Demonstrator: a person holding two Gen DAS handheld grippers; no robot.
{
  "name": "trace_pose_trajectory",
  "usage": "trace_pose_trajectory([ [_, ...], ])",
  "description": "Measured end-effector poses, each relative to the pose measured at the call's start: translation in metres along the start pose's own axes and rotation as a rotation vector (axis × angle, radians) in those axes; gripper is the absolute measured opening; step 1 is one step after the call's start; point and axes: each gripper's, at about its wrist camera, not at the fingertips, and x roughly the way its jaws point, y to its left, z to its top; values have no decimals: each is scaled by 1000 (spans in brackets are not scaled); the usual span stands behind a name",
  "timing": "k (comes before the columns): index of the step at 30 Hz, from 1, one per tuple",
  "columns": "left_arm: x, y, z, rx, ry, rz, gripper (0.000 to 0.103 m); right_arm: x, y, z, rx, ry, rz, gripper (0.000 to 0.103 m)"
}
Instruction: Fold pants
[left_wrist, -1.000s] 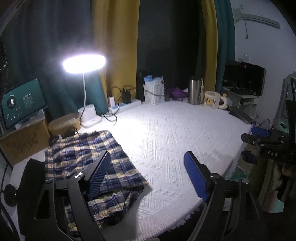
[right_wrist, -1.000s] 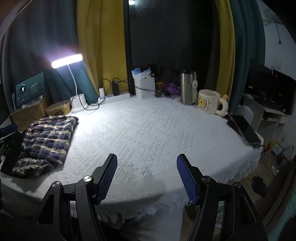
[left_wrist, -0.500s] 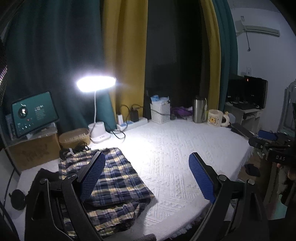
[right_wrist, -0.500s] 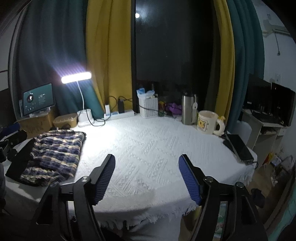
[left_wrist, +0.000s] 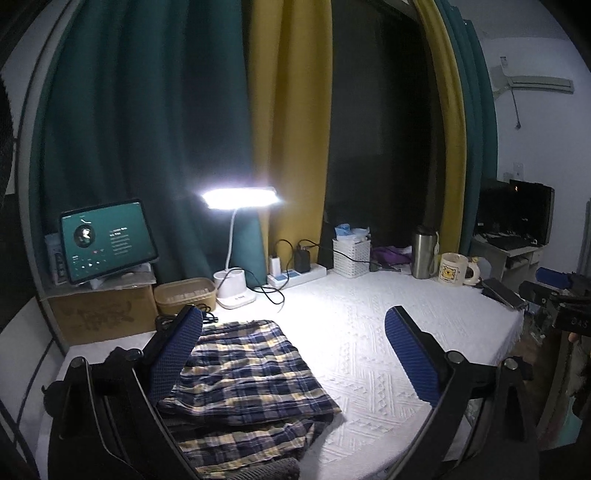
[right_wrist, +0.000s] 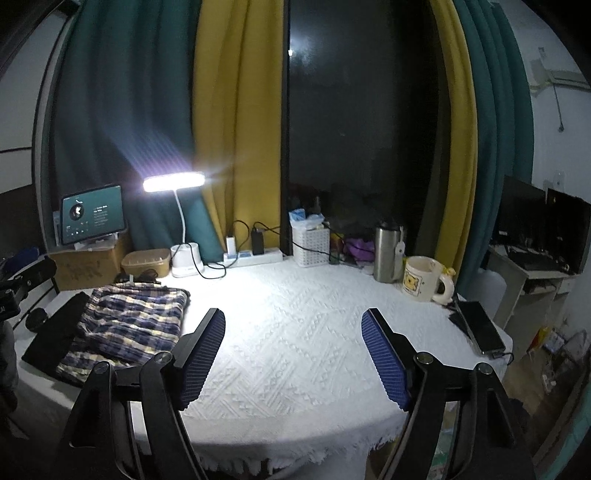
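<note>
1. The blue, navy and yellow plaid cotton pants (left_wrist: 243, 373) lie in a folded stack at the left end of the white textured tablecloth (left_wrist: 362, 339), near its front edge, with a flat black cloth (right_wrist: 55, 332) just beside them on the outer side.
2. The left gripper (left_wrist: 291, 365) hangs above that stack, blue pads spread wide with nothing between them; its jaws have just been opening further.
3. The right gripper (right_wrist: 293, 354) sits over the bare middle of the front edge, well apart from the pants, pads also apart and empty, jaws likewise just widening.
4. By the look of it the fold is done, or nearly: layers sit one over another, the lower layer poking out unevenly towards the front edge.
5. Handling call: this is light, limp woven fabric. It will droop and slide out of shape if lifted by one point, but it is not slippery or fragile.
6. Best hold, I'd judge: pinch all the layers at the two corners of the folded edge, one gripper each, and keep the span taut.
7. The white desk lamp (left_wrist: 236, 229) and its cables along the back edge stand near the stack: something to mind.
</note>
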Motion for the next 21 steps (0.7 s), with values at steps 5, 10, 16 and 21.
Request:
trace_pose_trajectory([
  [5,-8,14,4,-14,-42,35,99,-6,12,11,1,-38,27,91],
  [10,-14,23,6,1,-86,87,102,-8,27,21,-3,-57,57,98],
  [16,-20,31,11,-9,-100,114,102,-9,36,31,0,-80,47,99],
  [21,-27,34,16,-4,-112,155,102,-13,40,39,8,-90,30,99],
])
